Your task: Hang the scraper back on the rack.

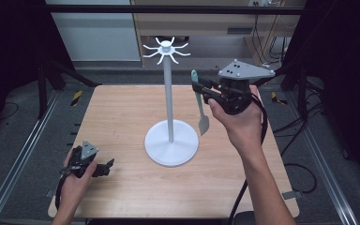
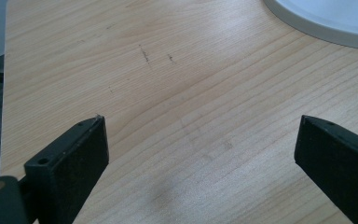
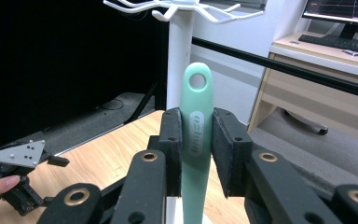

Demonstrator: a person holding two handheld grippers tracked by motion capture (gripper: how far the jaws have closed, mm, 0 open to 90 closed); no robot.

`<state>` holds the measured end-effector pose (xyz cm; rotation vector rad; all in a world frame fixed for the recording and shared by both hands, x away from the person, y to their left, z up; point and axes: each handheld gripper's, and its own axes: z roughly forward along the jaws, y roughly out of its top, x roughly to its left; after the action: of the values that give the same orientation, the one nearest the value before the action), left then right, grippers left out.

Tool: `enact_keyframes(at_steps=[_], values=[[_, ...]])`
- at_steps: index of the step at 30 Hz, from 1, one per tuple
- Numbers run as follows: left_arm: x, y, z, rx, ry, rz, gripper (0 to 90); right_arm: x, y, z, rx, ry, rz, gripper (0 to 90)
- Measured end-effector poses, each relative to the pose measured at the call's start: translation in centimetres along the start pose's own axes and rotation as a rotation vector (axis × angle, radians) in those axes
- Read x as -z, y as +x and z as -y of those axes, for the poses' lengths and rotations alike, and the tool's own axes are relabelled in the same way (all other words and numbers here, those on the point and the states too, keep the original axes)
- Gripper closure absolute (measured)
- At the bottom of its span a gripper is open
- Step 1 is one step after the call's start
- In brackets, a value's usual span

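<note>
**Green spatula held up beside the hook stand**

Above the right half of the wooden counter (image 1: 122,112), a mint-green silicone spatula (image 1: 199,101) is clamped by its handle in the right hand-held gripper (image 1: 201,89), raised clear of the surface. The spatula hangs nearly upright, its pale blade pointing down and its handle end, with a hanging hole, pointing up. In the right gripper view the handle (image 3: 196,140) is seen pressed between both black jaws, the hole standing above them. Just beside it, to the left, a white utensil stand (image 1: 169,108) is set on a round base at the counter's middle, its curved hooks (image 1: 166,49) spread at the top of the pole. At the near left corner, the left hand-held gripper (image 1: 107,166) is held low over the wood, its jaws spread wide and nothing between them.
</note>
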<state>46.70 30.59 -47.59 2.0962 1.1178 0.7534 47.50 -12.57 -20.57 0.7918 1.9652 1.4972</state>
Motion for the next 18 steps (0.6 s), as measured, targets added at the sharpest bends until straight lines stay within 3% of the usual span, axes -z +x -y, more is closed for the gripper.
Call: enact_keyframes(at_steps=[18], values=[[0.0,0.0,0.0,0.000,0.001,0.001,2.6,-0.4,1.0,-1.2,0.017,-0.018,-0.015,74.6]])
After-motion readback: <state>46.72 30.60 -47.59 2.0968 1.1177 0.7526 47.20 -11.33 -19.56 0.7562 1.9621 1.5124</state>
